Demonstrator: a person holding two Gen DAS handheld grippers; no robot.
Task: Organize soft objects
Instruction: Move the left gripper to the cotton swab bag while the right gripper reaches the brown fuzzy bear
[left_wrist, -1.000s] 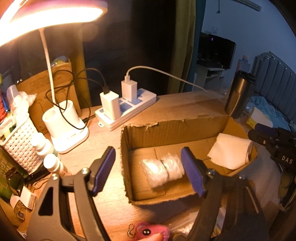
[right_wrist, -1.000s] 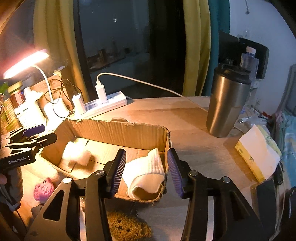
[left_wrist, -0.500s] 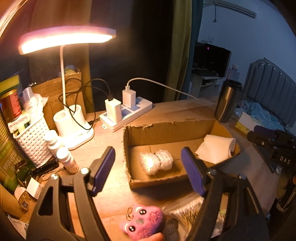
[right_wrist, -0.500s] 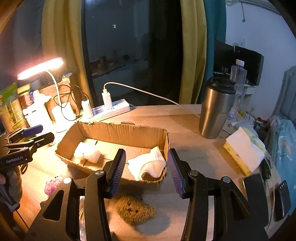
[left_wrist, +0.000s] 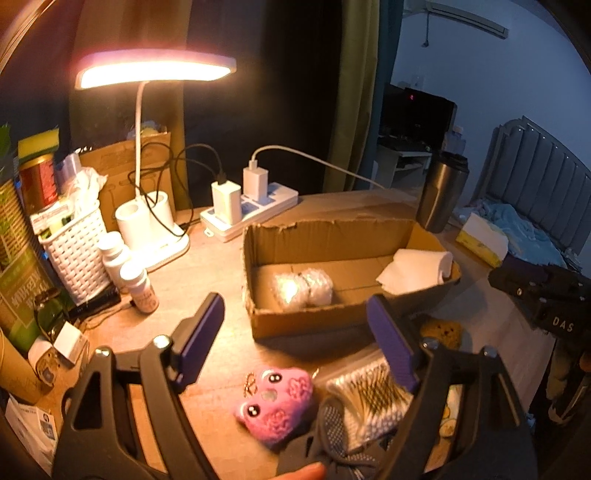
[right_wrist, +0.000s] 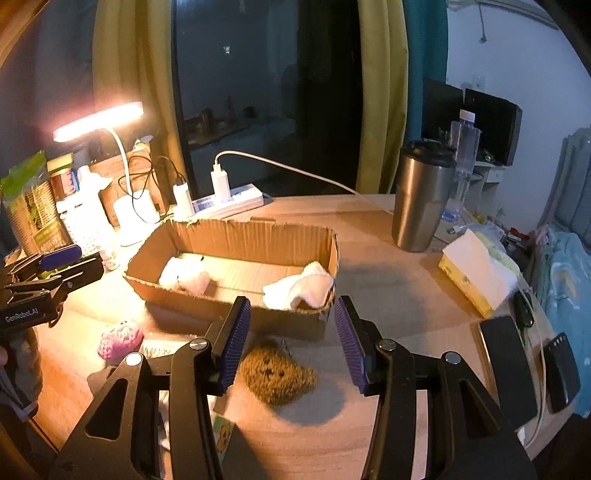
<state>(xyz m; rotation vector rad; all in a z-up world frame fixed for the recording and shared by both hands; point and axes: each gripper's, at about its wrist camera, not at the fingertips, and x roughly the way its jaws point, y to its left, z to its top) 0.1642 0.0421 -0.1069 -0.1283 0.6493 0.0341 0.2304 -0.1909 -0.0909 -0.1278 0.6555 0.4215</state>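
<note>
1. Left wrist view: the left tool (left_wrist: 295, 339) hangs released and empty. The pink plush owl (left_wrist: 275, 400) lies on the desk (left_wrist: 207, 280) just in front of the cardboard box (left_wrist: 314, 323), which holds 2 items; it looks like this tool's next pick.
2. Right wrist view: the right tool (right_wrist: 291, 345) is released above the brown plush (right_wrist: 277, 374), also in front of the box; next it must descend and clamp.

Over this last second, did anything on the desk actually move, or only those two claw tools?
Only the tools moved: the left gripper and right gripper both pulled back from the cardboard box, open and empty. The white cloth, wrapped bundle, pink plush and brown plush stayed put.
</note>
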